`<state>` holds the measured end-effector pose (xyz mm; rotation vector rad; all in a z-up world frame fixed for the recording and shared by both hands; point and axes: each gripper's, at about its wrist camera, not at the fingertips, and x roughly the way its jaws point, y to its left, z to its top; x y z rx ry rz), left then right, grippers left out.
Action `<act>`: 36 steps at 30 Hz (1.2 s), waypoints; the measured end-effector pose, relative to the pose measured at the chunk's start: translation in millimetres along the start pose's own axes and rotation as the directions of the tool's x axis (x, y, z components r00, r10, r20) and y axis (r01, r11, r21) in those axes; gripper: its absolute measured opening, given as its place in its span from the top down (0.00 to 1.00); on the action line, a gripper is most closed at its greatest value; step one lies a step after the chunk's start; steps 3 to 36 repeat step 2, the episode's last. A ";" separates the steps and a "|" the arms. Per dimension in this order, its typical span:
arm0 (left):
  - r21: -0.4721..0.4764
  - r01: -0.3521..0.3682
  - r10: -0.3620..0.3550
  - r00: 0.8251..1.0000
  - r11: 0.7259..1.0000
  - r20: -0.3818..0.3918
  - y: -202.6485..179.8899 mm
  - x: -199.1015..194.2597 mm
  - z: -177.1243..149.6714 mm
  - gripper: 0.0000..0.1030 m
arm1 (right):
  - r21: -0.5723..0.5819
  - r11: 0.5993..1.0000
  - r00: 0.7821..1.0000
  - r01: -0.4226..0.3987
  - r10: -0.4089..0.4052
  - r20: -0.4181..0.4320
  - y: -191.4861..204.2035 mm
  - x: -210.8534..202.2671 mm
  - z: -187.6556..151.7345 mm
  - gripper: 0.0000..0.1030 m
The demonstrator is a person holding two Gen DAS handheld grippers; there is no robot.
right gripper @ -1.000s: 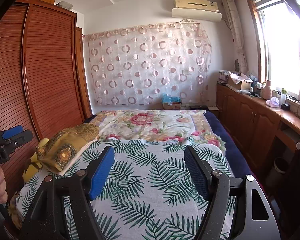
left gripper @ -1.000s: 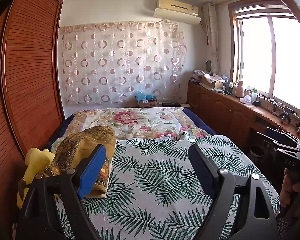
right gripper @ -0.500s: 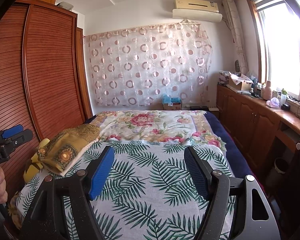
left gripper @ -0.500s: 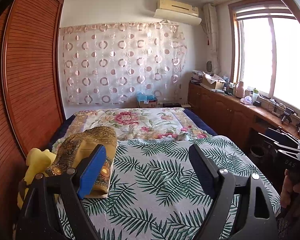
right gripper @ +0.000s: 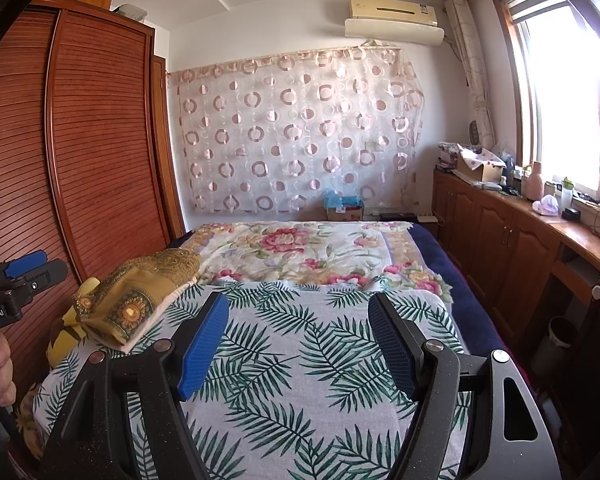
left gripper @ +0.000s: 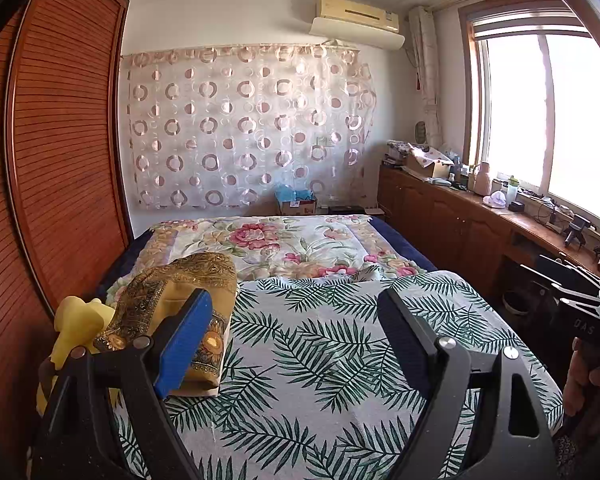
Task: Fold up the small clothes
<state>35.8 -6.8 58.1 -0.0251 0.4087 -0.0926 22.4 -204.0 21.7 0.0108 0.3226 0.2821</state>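
Note:
A folded mustard-gold patterned garment lies at the left edge of the bed on the palm-leaf sheet; it also shows in the right wrist view. A yellow cloth lies beside it by the wardrobe. My left gripper is open and empty, held above the sheet, its left finger just in front of the garment. My right gripper is open and empty above the middle of the sheet. The left gripper also shows at the left edge of the right wrist view.
A floral quilt covers the far half of the bed. A slatted wooden wardrobe stands on the left. Wooden cabinets with clutter run under the window on the right. A bin stands beside the bed.

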 end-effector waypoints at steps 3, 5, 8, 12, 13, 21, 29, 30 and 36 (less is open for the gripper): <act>0.000 -0.002 0.002 1.000 1.000 0.000 0.7 0.1 0.4 0.17 | 0.000 1.000 1.000 0.000 0.000 0.000 0.0 0.1 -0.1 0.28; 0.000 -0.002 0.002 1.000 1.000 0.000 0.7 0.1 0.4 0.17 | 0.000 1.000 1.000 0.000 0.000 0.000 0.0 0.1 -0.1 0.28; 0.000 -0.002 0.002 1.000 1.000 0.000 0.7 0.1 0.4 0.17 | 0.000 1.000 1.000 0.000 0.000 0.000 0.0 0.1 -0.1 0.28; 0.000 -0.002 0.002 1.000 1.000 0.000 0.7 0.1 0.4 0.17 | 0.000 1.000 1.000 0.000 0.000 0.000 0.0 0.1 -0.1 0.28; 0.000 -0.002 0.002 1.000 1.000 0.000 0.7 0.1 0.4 0.17 | 0.000 1.000 1.000 0.000 0.000 0.000 0.0 0.1 -0.1 0.28; 0.000 -0.002 0.002 1.000 1.000 0.000 0.7 0.1 0.4 0.17 | 0.000 1.000 1.000 0.000 0.000 0.000 0.0 0.1 -0.1 0.28; 0.000 -0.002 0.002 1.000 1.000 0.000 0.7 0.1 0.4 0.17 | 0.000 1.000 1.000 0.000 0.000 0.000 0.0 0.1 -0.1 0.28; 0.000 -0.002 0.002 1.000 1.000 0.000 0.7 0.1 0.4 0.17 | 0.000 1.000 1.000 0.000 0.000 0.000 0.0 0.1 -0.1 0.28; 0.000 -0.002 0.002 1.000 1.000 0.000 0.7 0.1 0.4 0.17 | 0.000 1.000 1.000 0.000 0.000 0.000 0.0 0.1 -0.1 0.28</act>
